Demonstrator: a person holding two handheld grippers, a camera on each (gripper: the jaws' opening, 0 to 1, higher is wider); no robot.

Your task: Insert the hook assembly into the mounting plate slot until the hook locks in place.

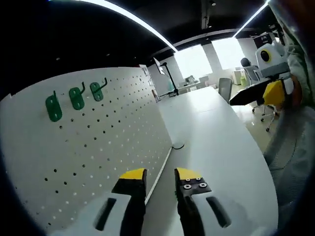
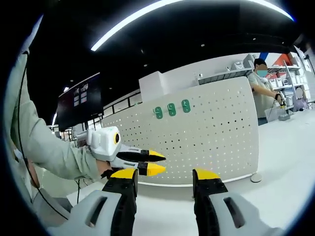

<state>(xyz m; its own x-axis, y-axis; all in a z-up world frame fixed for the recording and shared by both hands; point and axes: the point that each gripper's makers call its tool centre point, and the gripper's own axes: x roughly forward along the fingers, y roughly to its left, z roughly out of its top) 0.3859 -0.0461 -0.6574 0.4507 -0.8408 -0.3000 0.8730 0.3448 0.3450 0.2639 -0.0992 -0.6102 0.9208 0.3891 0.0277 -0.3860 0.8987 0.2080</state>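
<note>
3 green hooks (image 2: 171,109) are seen already seated high on the white pegboard (image 2: 206,132) standing on the tabletop (image 1: 216,142). The left gripper (image 1: 160,178) and right gripper (image 2: 165,176) are held apart, empty; insertion appears done, with only a lock check judged outstanding.

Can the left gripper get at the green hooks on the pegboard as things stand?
Probably yes. The left gripper is open and holds nothing, and the three green hooks hang on the white pegboard ahead and to its left. Nothing stands between them; the right gripper is far off to the side.
</note>
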